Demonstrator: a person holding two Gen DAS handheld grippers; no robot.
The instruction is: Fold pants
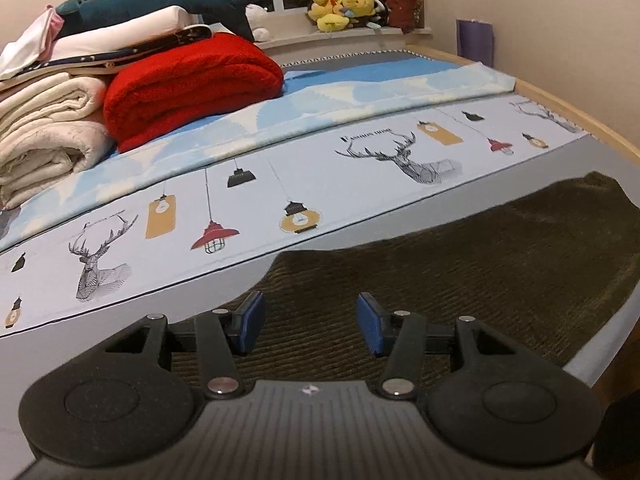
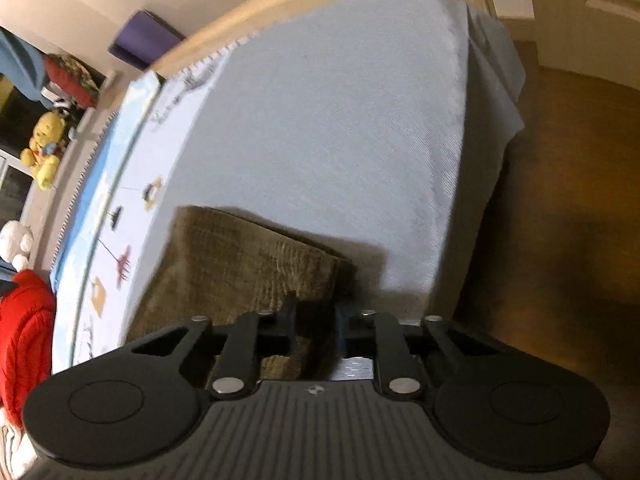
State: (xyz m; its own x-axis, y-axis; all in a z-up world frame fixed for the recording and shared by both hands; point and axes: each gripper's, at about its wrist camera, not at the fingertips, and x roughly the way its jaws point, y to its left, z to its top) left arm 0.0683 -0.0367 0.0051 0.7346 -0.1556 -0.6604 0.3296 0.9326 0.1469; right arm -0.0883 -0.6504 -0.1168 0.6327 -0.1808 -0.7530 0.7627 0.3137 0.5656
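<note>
Lying flat on the grey-blue bedsheet (image 2: 340, 120), the pants (image 1: 460, 272) are dark olive-brown corduroy, ribbed, near the bed's front edge. Left gripper (image 1: 311, 326) hovers over them, blue pads spread, nothing between. Right gripper (image 2: 316, 320) sits at the pants' near edge (image 2: 240, 272), fingers drawn close; looks like fabric pinched between them, but the frame is blurred. Only the left view shows the red blanket (image 1: 192, 88) beside the stack of folded bedding (image 1: 48, 128) and the deer print. Only the right view shows the bed's corner and wooden floor (image 2: 560, 200).
</note>
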